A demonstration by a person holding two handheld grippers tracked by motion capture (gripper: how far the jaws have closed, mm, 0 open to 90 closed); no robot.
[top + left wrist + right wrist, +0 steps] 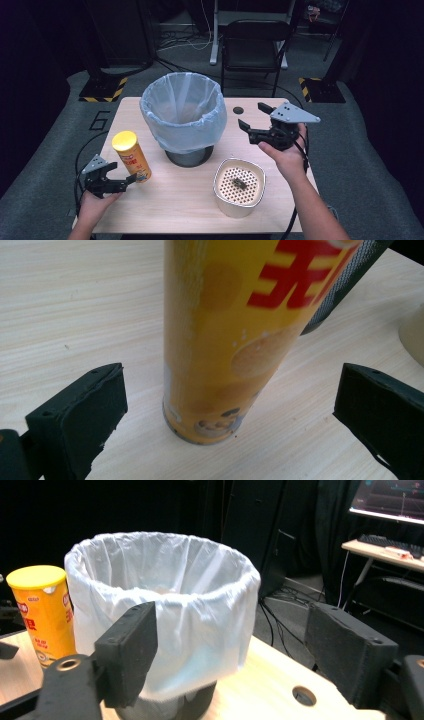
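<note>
Left gripper (225, 405) fingers spread wide around the upright yellow can (225, 340), not touching; right gripper (256, 117) gapes empty by the bin (182, 112).

In the left gripper view the can (225, 340) is cut off at the top edge, its red lettering blurred and unreadable. The bin (345, 287) and the cream pot (414, 340) show there as slivers at the right edge. In the high view the dark lump in the pot (239, 188) is too small to identify. The bag (165, 605) hides the bin's inside in the right gripper view.
</note>
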